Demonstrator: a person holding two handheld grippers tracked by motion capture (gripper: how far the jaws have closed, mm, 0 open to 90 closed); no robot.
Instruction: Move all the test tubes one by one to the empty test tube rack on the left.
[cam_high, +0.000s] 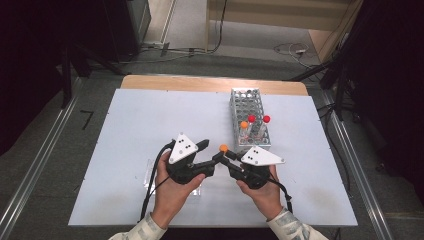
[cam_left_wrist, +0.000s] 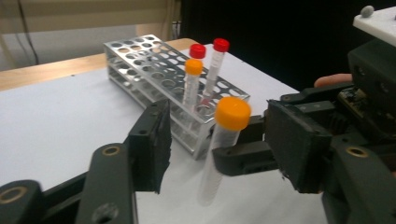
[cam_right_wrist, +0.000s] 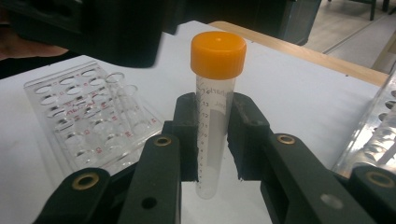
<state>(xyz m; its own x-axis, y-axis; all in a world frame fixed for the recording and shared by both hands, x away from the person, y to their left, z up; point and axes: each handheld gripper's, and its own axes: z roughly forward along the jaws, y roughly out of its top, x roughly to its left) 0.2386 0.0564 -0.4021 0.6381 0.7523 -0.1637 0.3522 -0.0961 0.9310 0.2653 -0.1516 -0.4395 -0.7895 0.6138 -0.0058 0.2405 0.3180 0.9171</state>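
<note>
The held tube (cam_right_wrist: 215, 116) is clear with black printed marks and an orange cap (cam_right_wrist: 218, 53). The metal rack (cam_high: 248, 117) is silver, holding one orange-capped and two red-capped tubes. The clear rack (cam_right_wrist: 93, 116) bears red lettering. The grippers are black with grey plates; the table (cam_high: 150, 120) is pale blue-white.

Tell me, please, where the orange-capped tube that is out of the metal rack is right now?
The orange-capped tube stands upright, clamped in the right gripper, in front of the metal rack and between the open jaws of the left gripper.

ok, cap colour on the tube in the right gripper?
Orange cap; clearest in the right gripper view.
</note>
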